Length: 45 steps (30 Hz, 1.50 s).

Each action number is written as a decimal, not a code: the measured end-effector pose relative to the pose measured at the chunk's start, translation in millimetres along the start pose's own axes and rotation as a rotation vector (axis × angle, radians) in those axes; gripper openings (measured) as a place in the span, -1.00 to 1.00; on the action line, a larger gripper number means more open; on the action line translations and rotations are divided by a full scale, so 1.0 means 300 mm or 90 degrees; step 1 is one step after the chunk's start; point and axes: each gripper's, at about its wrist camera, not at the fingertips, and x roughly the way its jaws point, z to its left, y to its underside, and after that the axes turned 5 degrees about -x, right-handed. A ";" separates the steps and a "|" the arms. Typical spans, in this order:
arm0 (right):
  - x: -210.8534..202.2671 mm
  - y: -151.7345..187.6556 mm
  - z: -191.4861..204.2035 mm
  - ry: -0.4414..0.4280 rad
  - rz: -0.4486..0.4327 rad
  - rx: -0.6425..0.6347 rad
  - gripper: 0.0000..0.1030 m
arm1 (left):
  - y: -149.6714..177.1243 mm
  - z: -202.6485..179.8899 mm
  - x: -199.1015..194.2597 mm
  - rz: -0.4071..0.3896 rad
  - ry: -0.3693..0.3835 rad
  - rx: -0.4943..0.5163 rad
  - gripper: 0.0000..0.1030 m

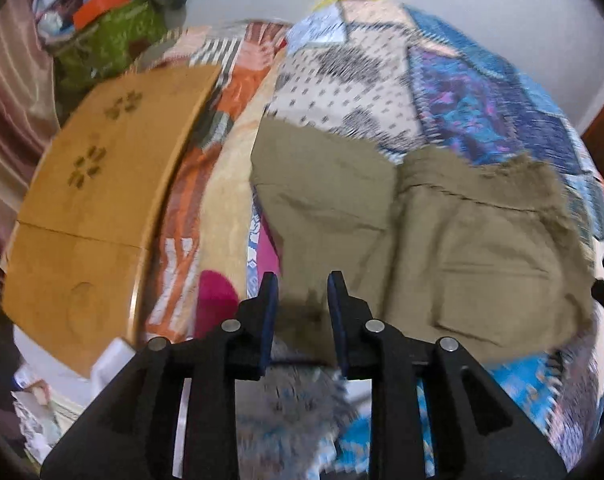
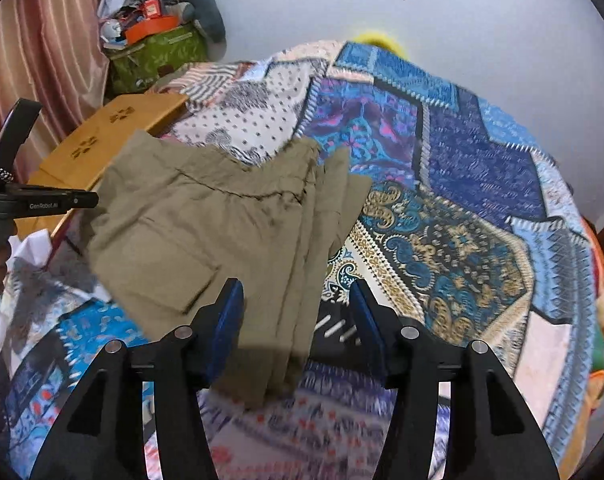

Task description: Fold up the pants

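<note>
Olive-khaki pants (image 1: 422, 240) lie folded in a thick stack on a patchwork bedspread (image 1: 462, 92). In the right wrist view the pants (image 2: 221, 232) show a back pocket and several layered edges on the right side. My left gripper (image 1: 302, 284) is open, just above the near left edge of the pants, with nothing between its jaws. My right gripper (image 2: 297, 292) is open wide above the near right edge of the stack, empty. The left gripper's body (image 2: 41, 202) shows at the left of the right wrist view.
A wooden lap table (image 1: 97, 208) lies on the bed left of the pants. A green bag (image 2: 157, 56) full of items stands at the far left by a pink curtain (image 2: 49, 48). White papers (image 2: 33, 248) lie near the left edge.
</note>
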 end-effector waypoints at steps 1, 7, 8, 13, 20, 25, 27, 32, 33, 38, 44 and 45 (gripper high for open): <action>-0.035 -0.002 0.009 0.003 -0.010 -0.003 -0.01 | 0.008 -0.011 -0.051 -0.014 0.002 0.007 -0.44; -0.302 -0.025 0.068 0.009 -0.092 -0.017 -0.01 | 0.070 -0.097 -0.391 -0.113 0.024 0.050 -0.34; -0.337 -0.030 0.076 0.009 -0.104 -0.019 -0.01 | 0.087 -0.114 -0.458 -0.134 0.029 0.056 -0.34; -0.575 -0.024 0.118 0.008 -0.187 -0.025 -0.01 | 0.191 -0.184 -0.773 -0.238 0.067 0.082 -0.34; -0.893 0.052 0.204 0.003 -0.319 -0.032 -0.01 | 0.407 -0.235 -1.112 -0.376 0.098 0.111 -0.34; -1.023 0.148 0.284 -0.003 -0.386 -0.042 -0.01 | 0.563 -0.235 -1.246 -0.442 0.098 0.098 -0.34; -1.057 0.189 0.308 -0.012 -0.407 -0.037 -0.01 | 0.628 -0.233 -1.287 -0.465 0.100 0.096 -0.34; -1.115 0.273 0.340 -0.003 -0.451 -0.021 -0.01 | 0.743 -0.216 -1.352 -0.499 0.096 0.085 -0.06; -1.124 0.287 0.343 -0.003 -0.455 -0.018 -0.01 | 0.759 -0.213 -1.361 -0.505 0.094 0.083 0.03; -1.154 0.330 0.336 -0.015 -0.457 0.003 0.16 | 0.827 -0.209 -1.389 -0.535 0.090 0.084 0.64; -1.177 0.354 0.342 -0.002 -0.466 0.023 0.64 | 0.865 -0.224 -1.401 -0.545 0.096 0.078 0.98; -1.175 0.349 0.344 0.001 -0.464 0.023 0.73 | 0.867 -0.226 -1.401 -0.547 0.097 0.079 0.98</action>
